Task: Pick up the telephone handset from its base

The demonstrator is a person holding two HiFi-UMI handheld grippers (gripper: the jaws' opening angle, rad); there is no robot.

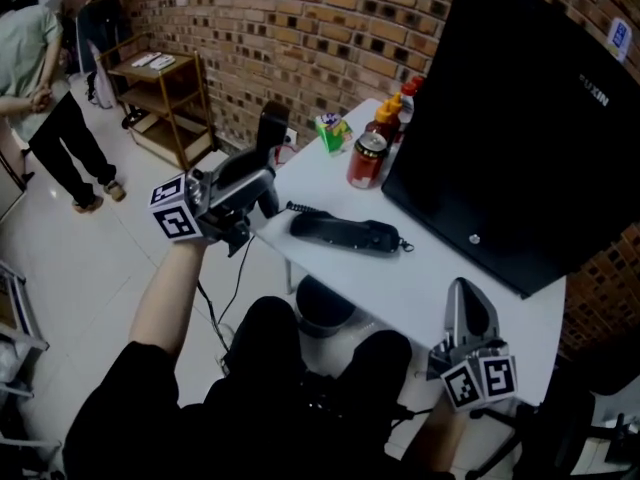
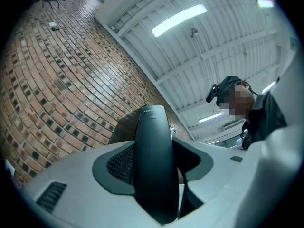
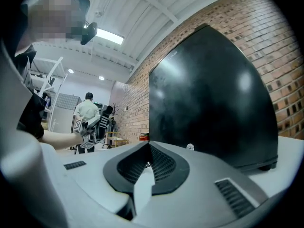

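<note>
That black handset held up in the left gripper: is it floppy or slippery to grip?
Probably stiff: the handset stands straight up out of the left gripper without sagging. Its smooth, faintly shiny shell could be slippery between the jaws. Being slim, it is likely light.

Black telephone handset (image 2: 153,160) clamped upright in the left gripper (image 2: 154,175).

The grey jaws close on the handset from both sides, their dark textured pads (image 2: 119,163) pressed against its smooth back, and its rounded top with small pale print rises above them. A curved brick wall (image 2: 52,94) fills the left, a white ribbed ceiling (image 2: 223,37) with a lit strip light (image 2: 179,19) spans the top, and a person (image 2: 259,115) in dark clothes wearing a black head-mounted device (image 2: 223,87) leans in at right.
</note>
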